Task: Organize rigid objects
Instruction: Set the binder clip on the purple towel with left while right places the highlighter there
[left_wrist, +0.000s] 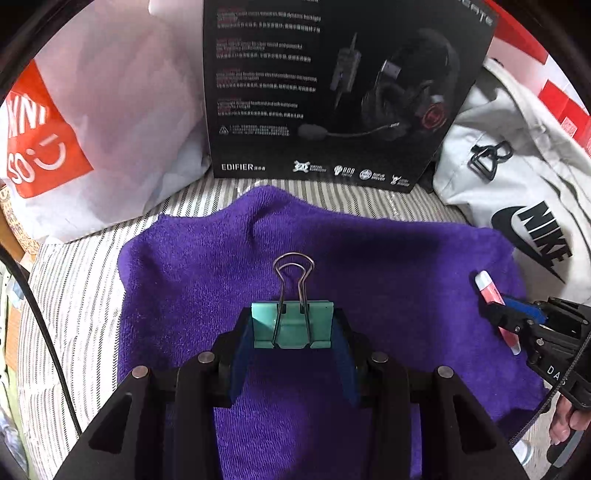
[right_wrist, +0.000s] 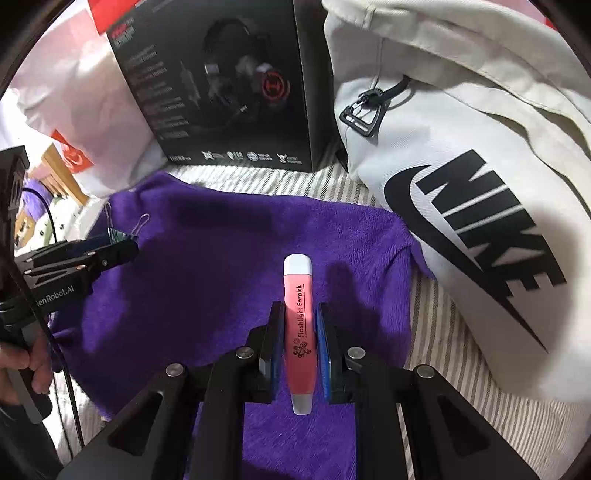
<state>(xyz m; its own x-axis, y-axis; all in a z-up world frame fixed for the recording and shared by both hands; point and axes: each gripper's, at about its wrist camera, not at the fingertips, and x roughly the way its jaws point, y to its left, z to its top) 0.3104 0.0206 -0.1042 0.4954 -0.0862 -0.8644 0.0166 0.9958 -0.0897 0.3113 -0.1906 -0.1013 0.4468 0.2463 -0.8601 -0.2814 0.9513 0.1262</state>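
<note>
My left gripper (left_wrist: 291, 325) is shut on a teal binder clip (left_wrist: 291, 326) with wire handles pointing forward, held above a purple towel (left_wrist: 369, 258). My right gripper (right_wrist: 299, 317) is shut on a pink flashlight earpick (right_wrist: 300, 332) with white ends, also over the purple towel (right_wrist: 221, 266). In the left wrist view the right gripper (left_wrist: 517, 317) with the pink earpick (left_wrist: 489, 288) is at the towel's right edge. In the right wrist view the left gripper (right_wrist: 110, 251) with the clip (right_wrist: 120, 234) is at the towel's left edge.
The towel lies on a striped sheet (left_wrist: 74, 280). A black Edifier headset box (left_wrist: 332, 92) stands behind it. A white Nike bag (right_wrist: 480, 184) lies to the right, a white and orange plastic bag (left_wrist: 92, 129) to the left. A black cable (left_wrist: 40, 317) runs at the left.
</note>
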